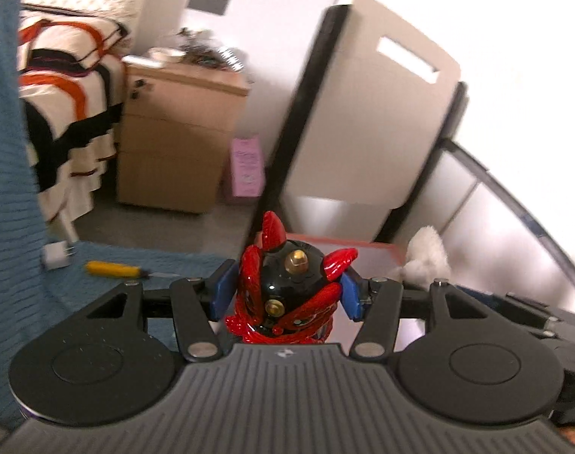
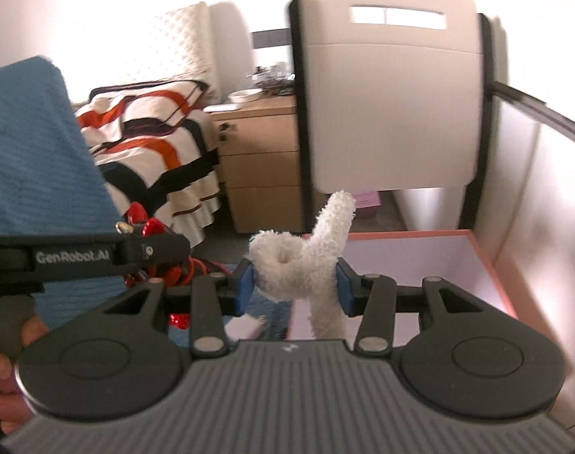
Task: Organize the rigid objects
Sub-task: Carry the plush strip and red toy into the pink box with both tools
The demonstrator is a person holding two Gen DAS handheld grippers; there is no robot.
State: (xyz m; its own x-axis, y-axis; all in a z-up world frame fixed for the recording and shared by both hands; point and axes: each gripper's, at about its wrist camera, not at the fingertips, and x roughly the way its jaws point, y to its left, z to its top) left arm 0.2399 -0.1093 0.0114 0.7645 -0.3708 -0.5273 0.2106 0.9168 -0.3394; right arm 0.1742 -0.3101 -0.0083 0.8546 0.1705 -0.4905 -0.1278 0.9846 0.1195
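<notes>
Left wrist view:
Left hand-held gripper (image 1: pixel 287 295): blue pads clamped on a red-and-black figurine (image 1: pixel 287 295), low centre of the frame.
Box (image 1: pixel 363 246): orange rim just behind the figurine, partly hidden.
Room around: blue cloth (image 1: pixel 7 189) fills the left edge; screwdriver (image 1: pixel 113 269) and white plug (image 1: pixel 56 255) lie on it at lower left, apart from the gripper.
In the way: chair (image 1: pixel 363 113) stands close behind the box; cabinet (image 1: pixel 177 140) and bed (image 1: pixel 60 94) farther at upper left.

Right wrist view:
Right hand-held gripper (image 2: pixel 295 283): clamped on a white plush (image 2: pixel 302 261), centre of the frame.
Box (image 2: pixel 491 261): open, at right centre, its inside bare where visible.
In the way: left hand-held gripper (image 2: pixel 98 257) with the figurine (image 2: pixel 151 227) sits just left; chair (image 2: pixel 393 94) behind the box.
</notes>
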